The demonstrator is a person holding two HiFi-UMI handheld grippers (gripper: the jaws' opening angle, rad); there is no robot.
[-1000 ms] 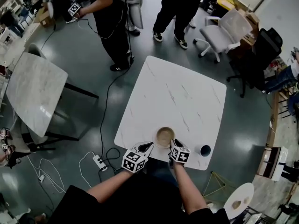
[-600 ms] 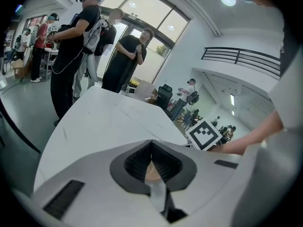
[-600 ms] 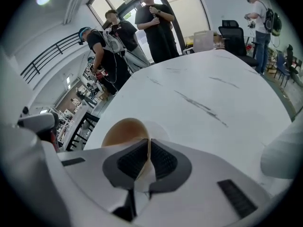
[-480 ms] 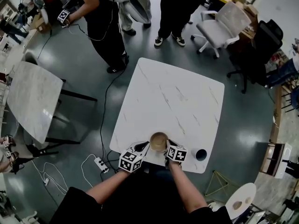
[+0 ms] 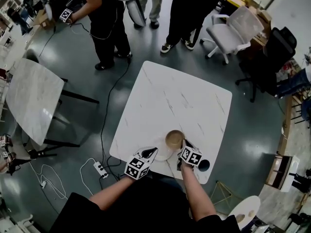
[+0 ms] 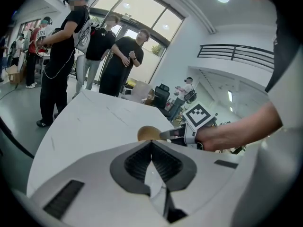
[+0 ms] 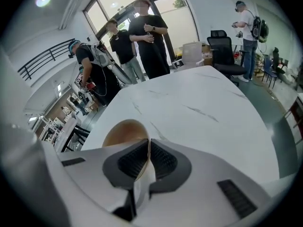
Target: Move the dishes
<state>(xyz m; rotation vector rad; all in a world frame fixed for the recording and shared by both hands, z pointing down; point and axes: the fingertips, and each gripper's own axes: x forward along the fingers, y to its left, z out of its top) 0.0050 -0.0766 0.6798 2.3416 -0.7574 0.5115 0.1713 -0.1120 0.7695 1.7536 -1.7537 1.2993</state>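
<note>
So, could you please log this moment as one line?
left gripper: shut on plate | right gripper: shut on bowl rim | cup: untouched on table

Fingers (image 7: 133, 163) seemingly hide part of the bowl (image 7: 124, 130).

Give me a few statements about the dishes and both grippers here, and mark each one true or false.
1. The right gripper has its jaws shut on the rim of the tan bowl. True.
2. The left gripper has its jaws wide apart and empty. False: they are shut on the edge of the white plate.
3. A dark cup stands on the table by the right gripper. True.
4. The table has a bare wooden top. False: it is white with faint marble veins.
</note>
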